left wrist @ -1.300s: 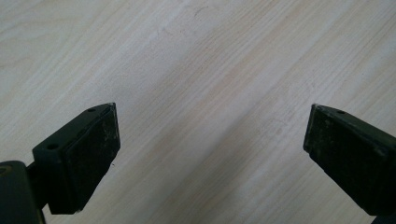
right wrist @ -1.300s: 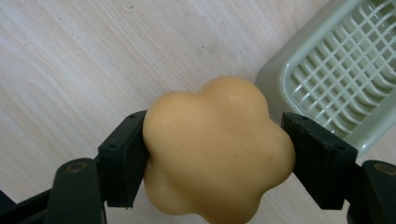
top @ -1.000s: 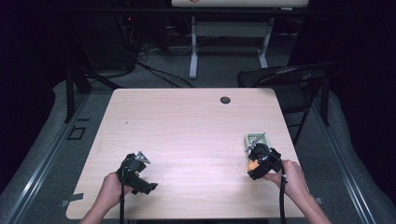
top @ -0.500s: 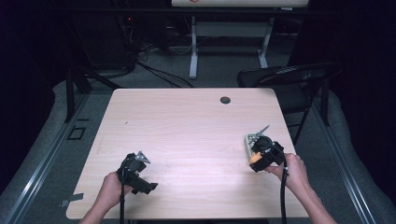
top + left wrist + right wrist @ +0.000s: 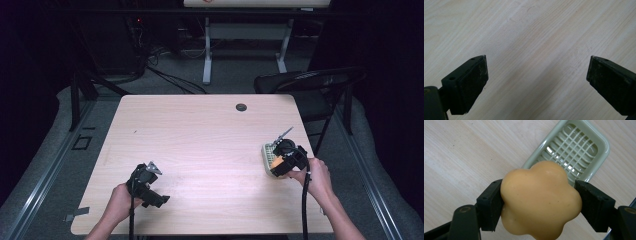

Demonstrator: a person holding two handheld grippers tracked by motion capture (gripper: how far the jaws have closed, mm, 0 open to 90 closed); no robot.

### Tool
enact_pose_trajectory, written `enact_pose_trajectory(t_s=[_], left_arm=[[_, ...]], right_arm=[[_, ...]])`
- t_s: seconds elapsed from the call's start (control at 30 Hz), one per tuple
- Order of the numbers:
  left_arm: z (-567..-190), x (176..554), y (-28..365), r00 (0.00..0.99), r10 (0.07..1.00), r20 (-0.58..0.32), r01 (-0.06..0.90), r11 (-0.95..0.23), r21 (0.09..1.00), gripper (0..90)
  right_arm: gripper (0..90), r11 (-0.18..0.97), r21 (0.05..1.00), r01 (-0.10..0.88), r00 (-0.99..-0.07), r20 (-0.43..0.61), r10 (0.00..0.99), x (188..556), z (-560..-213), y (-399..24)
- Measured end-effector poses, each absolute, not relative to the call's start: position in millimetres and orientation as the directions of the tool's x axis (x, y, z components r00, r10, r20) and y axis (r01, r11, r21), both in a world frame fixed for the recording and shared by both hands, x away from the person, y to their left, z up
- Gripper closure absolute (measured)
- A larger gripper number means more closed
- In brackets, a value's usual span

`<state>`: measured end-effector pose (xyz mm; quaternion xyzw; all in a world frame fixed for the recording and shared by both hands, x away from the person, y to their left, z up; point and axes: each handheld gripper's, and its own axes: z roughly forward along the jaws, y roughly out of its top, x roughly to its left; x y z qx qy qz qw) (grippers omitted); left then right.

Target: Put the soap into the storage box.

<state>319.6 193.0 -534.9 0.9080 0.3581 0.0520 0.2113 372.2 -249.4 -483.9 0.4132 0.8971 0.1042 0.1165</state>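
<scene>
An orange flower-shaped soap (image 5: 541, 199) is clamped between the black pads of my right gripper (image 5: 537, 203), held a little above the table. Just beyond it lies a pale green soap dish (image 5: 584, 150) with a slotted grid floor. In the high view the right gripper (image 5: 281, 162) hovers over the near part of that soap dish (image 5: 266, 151) at the table's right side, the orange soap (image 5: 275, 163) showing under it. My left gripper (image 5: 148, 186) rests near the front left of the table; in the left gripper view its jaws stand wide apart over bare wood, left gripper (image 5: 536, 82) open.
The light wood table (image 5: 200, 135) has a dark cable grommet (image 5: 241, 107) near its far edge. A black chair (image 5: 310, 82) stands off the far right corner. Table legs and cables sit on the floor behind. A tape scrap (image 5: 75, 217) lies on the floor at the left.
My right gripper has shifted slightly toward the far right edge with the soap in it, now over the dish. The left gripper has stayed where it was.
</scene>
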Motion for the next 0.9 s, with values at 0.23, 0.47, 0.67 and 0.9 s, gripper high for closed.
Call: enact_pose_trajectory(t_s=[0.23,0.47,0.67,0.9], left_arm=[[-535.1,319.8,193.0,0.739,0.671,-0.058,0.627,-0.654,0.422,3.9],[-535.2,319.9,193.1,0.739,0.671,-0.059,0.628,-0.655,0.421,3.9],[-535.2,319.9,193.4,0.738,0.672,-0.060,0.629,-0.653,0.421,3.9],[-535.6,320.1,193.6,0.738,0.672,-0.060,0.630,-0.653,0.420,3.9]], right_arm=[[26.7,0.630,0.277,0.725,-0.624,-0.122,0.772,381.4,-483.6,-252.0],[26.7,0.620,0.279,0.733,-0.614,-0.120,0.780,391.2,-485.2,-251.1],[26.7,0.603,0.292,0.742,-0.604,-0.098,0.791,400.0,-487.6,-250.7],[26.6,0.599,0.282,0.749,-0.596,-0.107,0.796,411.7,-490.7,-253.0]])
